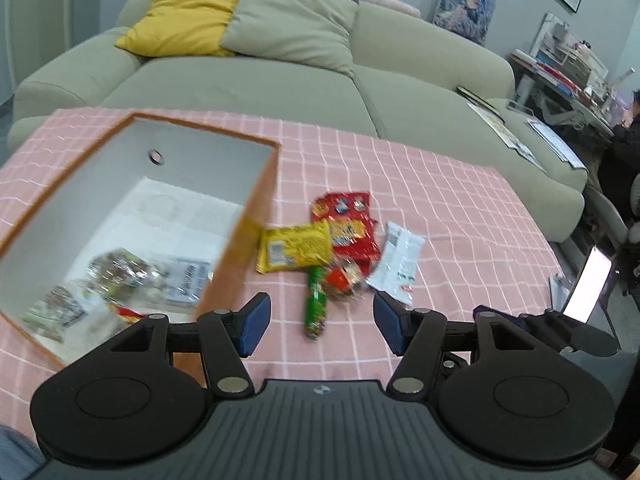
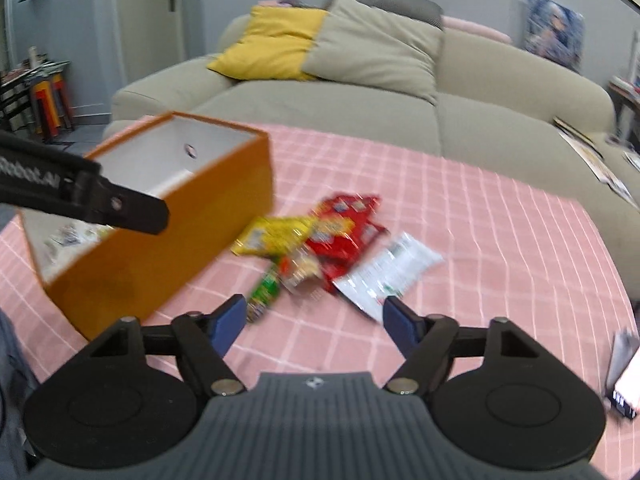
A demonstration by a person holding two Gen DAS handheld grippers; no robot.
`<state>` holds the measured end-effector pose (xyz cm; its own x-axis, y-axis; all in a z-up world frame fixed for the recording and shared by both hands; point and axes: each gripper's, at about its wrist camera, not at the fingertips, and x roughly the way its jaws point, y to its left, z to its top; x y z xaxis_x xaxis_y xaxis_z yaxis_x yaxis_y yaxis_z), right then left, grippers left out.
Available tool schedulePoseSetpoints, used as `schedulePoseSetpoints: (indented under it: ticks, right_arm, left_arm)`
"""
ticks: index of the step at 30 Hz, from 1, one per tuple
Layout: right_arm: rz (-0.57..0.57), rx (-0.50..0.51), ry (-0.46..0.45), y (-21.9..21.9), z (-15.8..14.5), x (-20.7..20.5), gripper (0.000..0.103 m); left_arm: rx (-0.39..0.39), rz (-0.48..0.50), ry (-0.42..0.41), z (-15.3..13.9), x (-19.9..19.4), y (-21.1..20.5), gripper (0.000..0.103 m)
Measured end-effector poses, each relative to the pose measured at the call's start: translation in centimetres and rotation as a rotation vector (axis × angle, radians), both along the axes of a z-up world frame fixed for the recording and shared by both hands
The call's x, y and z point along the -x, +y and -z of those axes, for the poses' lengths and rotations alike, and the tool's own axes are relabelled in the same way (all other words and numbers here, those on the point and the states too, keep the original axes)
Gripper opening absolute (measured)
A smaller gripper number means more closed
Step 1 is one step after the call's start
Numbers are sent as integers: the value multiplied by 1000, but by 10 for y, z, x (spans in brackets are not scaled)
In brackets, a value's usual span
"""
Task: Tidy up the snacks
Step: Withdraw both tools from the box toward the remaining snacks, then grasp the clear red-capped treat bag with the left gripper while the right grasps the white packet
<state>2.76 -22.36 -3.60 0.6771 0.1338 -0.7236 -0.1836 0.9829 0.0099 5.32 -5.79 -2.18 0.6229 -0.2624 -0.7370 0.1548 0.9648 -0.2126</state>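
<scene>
A pile of snacks lies on the pink checked tablecloth [image 1: 440, 200]: a yellow packet [image 1: 294, 248], a red packet [image 1: 348, 220], a white packet [image 1: 396, 264], a green stick pack [image 1: 316, 304] and a small red-and-clear packet [image 1: 344, 280]. To their left stands an orange box [image 1: 256, 216] with a white inside, holding several packets [image 1: 120, 276]. My left gripper [image 1: 322, 320] is open above the near end of the green stick pack, holding nothing. In the right wrist view my right gripper [image 2: 316, 320] is open just short of the pile, between the green stick pack [image 2: 264, 292] and the white packet [image 2: 388, 272].
A grey-green sofa [image 1: 280, 80] with a yellow cushion [image 1: 180, 16] runs behind the table. A lit phone [image 1: 588, 284] leans at the table's right edge. The left gripper's black body [image 2: 80, 196] crosses in front of the orange box [image 2: 160, 248].
</scene>
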Motion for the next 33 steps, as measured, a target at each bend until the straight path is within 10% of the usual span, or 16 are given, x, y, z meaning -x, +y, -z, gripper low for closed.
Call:
schedulePoseSetpoints:
  ticks: [33]
  right_arm:
    - [21, 21, 133, -26, 96, -106, 50]
  left_arm:
    - [-38, 36, 151, 98, -107, -59, 63]
